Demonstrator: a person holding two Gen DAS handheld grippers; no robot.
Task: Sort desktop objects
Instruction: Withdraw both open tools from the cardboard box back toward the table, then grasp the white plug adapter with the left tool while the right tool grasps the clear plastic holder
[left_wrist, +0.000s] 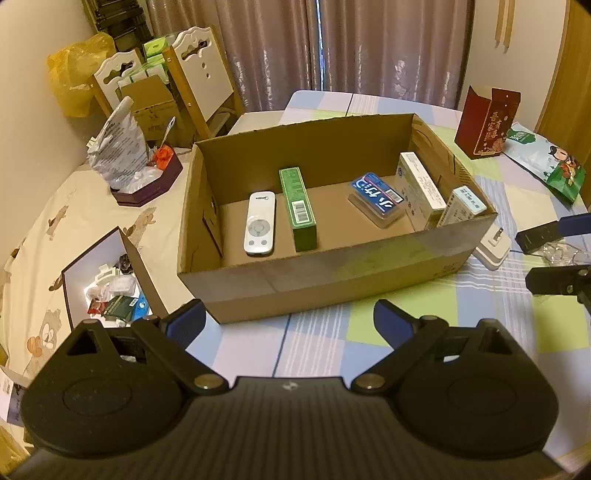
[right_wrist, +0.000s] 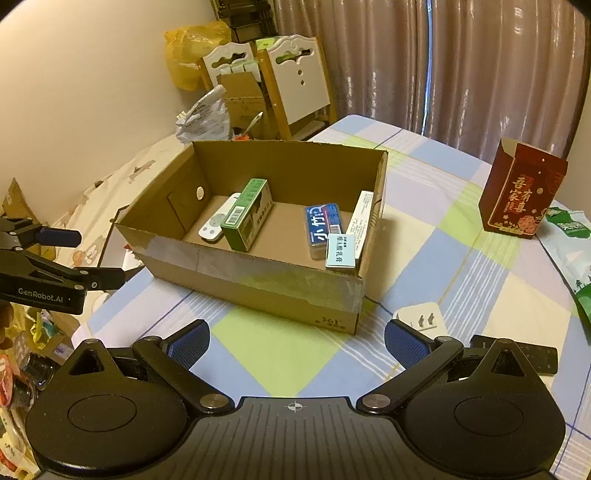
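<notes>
A: Cardboard box on checked surface; white remote and green carton lie inside, long axes pointing away, side by side.

B: Left claw, right claw both wide, empty, hovering just before box's near wall.

Matte black left gripper with blue-padded jaws, apparently ribbed casing.

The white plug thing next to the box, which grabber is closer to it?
Right. The white plug adapter lies just ahead of the right gripper, by its right finger. The left gripper hangs farther away, off to the plug's left.
</notes>
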